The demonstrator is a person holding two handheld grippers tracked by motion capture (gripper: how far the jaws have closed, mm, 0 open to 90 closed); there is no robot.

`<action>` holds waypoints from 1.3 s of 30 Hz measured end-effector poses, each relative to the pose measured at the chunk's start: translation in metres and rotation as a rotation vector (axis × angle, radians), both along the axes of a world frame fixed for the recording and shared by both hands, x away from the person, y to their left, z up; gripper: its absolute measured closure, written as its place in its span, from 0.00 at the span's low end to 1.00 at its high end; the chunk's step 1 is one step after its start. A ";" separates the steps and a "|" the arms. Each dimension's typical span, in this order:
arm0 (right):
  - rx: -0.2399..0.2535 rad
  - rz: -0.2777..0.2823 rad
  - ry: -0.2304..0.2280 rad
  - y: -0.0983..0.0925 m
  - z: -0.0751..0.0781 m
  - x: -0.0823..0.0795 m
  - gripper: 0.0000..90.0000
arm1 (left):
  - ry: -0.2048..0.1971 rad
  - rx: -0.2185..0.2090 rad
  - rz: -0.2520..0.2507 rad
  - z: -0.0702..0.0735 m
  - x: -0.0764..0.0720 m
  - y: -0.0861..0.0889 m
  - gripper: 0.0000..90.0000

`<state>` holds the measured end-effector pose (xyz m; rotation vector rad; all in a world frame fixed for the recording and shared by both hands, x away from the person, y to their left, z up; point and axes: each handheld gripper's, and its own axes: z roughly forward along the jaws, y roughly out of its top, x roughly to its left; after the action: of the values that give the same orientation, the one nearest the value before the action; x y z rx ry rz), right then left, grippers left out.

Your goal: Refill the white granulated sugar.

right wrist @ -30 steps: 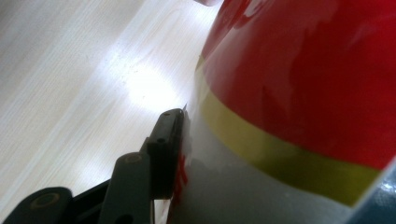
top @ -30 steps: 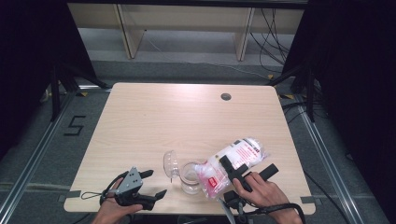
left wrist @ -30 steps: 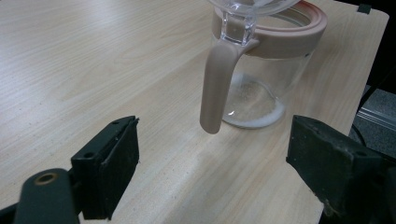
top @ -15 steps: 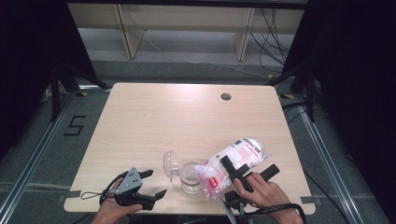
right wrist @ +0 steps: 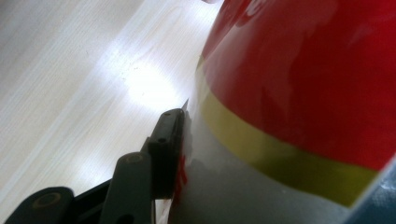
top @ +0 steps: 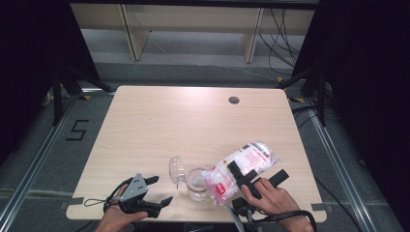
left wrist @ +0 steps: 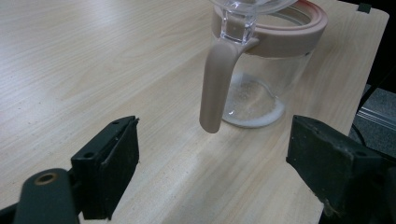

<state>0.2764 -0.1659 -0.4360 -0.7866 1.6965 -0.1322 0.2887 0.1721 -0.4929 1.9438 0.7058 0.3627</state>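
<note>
One clear jar (top: 197, 182) and one plastic bag (top: 241, 166) with red print sit on the surface (top: 193, 125), worked by two hand-held grippers. The jar, with its pink rim, hinged lid thrown back and a thin layer of white grains at the bottom, stands just ahead of the left hand-held gripper (top: 162, 191), beyond its jaw tips. That gripper's jaws are spread wide with nothing between them; its hand lies low at the near edge of the surface. The right hand-held gripper (top: 256, 174) clamps the bag about halfway closed, one jaw pressed flat against the film. The bag tilts with its lower end at the jar's mouth. Beyond both grippers the surface lies open to the far edge; the near edge is close beneath the wrists.
</note>
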 end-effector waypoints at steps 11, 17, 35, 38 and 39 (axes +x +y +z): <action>0.002 0.005 -0.015 0.002 0.004 -0.003 0.62 | -0.018 -0.002 -0.012 0.001 0.001 0.000 0.18; -0.009 -0.004 -0.010 0.002 0.003 -0.003 0.62 | -0.021 0.016 -0.018 0.002 0.001 0.001 0.18; -0.003 -0.008 -0.006 0.001 0.002 -0.003 0.63 | -0.023 0.006 -0.023 0.001 0.002 0.000 0.18; 0.002 -0.005 -0.006 0.002 0.003 -0.003 0.63 | -0.001 -0.012 -0.004 0.001 0.000 -0.001 0.18; 0.002 -0.004 -0.008 0.002 0.003 -0.004 0.63 | -0.001 -0.009 -0.001 0.001 0.000 -0.001 0.18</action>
<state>0.2729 -0.1638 -0.4326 -0.7801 1.6898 -0.1357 0.2887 0.1715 -0.4919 1.9354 0.7045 0.3593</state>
